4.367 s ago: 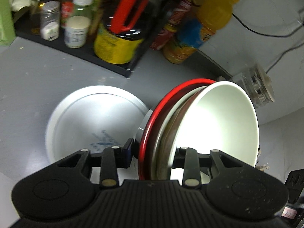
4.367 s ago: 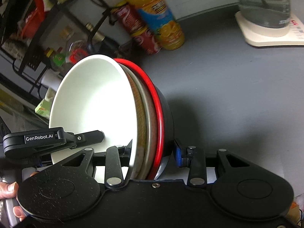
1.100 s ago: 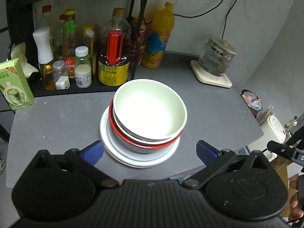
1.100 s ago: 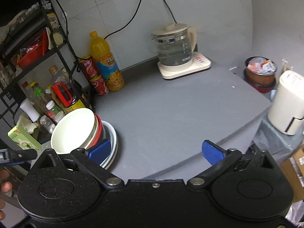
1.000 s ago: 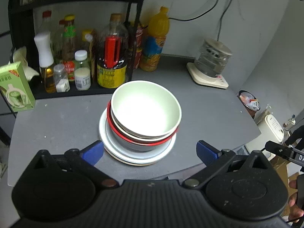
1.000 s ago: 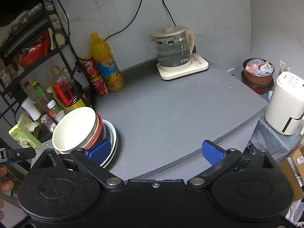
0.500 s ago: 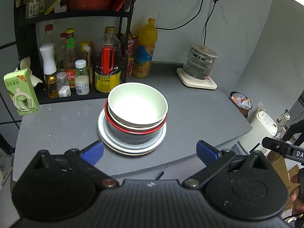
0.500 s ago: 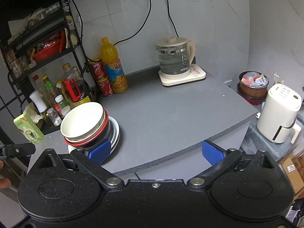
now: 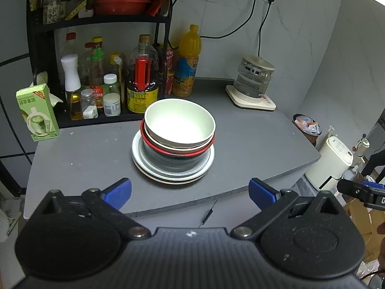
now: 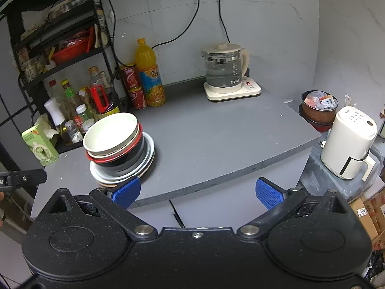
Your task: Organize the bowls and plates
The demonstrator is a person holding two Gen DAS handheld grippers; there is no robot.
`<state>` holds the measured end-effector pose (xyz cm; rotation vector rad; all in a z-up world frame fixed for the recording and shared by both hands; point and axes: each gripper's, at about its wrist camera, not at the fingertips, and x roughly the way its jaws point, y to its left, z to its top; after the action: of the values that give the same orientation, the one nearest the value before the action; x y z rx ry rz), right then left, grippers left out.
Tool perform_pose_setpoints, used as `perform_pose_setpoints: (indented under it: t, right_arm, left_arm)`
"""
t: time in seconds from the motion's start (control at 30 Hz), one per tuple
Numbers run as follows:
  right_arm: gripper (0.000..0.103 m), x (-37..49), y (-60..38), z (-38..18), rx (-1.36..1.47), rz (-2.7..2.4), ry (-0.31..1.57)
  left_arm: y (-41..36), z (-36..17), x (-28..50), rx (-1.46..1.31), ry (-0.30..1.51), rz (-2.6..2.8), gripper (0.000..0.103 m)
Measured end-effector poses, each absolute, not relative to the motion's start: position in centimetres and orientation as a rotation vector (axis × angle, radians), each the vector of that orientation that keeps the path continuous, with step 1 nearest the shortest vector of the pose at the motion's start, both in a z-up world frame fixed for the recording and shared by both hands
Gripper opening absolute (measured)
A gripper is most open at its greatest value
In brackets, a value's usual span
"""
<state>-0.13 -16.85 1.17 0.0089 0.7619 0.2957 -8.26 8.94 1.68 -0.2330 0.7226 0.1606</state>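
A stack of dishes stands on the grey counter (image 9: 252, 142): a white bowl (image 9: 179, 125) on top, nested in a red-rimmed dark bowl (image 9: 178, 153), with white plates (image 9: 144, 166) underneath. In the right wrist view the same white bowl (image 10: 109, 132) tops the stack at the left, over the plates (image 10: 149, 155). My left gripper (image 9: 190, 191) hangs open in front of the counter's near edge, well back from the stack, holding nothing. My right gripper (image 10: 197, 192) is also open and empty, off the counter's front edge, right of the stack.
A black rack (image 9: 101, 19) with bottles and jars (image 9: 143, 89) stands behind the stack. An orange juice bottle (image 9: 189, 62), a glass kettle (image 9: 255, 79) on its base, a green carton (image 9: 37, 113), a white appliance (image 10: 350, 142) and a brown pot (image 10: 318, 108) are around.
Both grippers let go of the bowls, which now sit upright on the plates. Both have opened wide and drawn back and up from the counter, so the stack looks smaller.
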Motion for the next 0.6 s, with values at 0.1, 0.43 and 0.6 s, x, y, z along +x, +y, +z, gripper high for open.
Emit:
perform_pose_setpoints:
  t: [0.1, 0.43, 0.6]
  right_arm:
    - [0.103, -0.37, -16.76, 1.31, 0.006, 0.307, 0.76]
    - [0.103, -0.48, -16.29, 1.5, 0.008, 0.33, 0.757]
    - [0.103, -0.41, -15.94, 1.51, 0.001, 0.338, 0.756]
  left_arm:
    - [8.75, 1.66, -8.52, -0.23, 0.72, 0.161, 0.103]
    - [8.3, 1.17, -8.78, -0.231, 0.715, 0.155, 0.103]
    - [8.45, 1.1, -8.62, -0.23, 0.72, 0.156, 0.103]
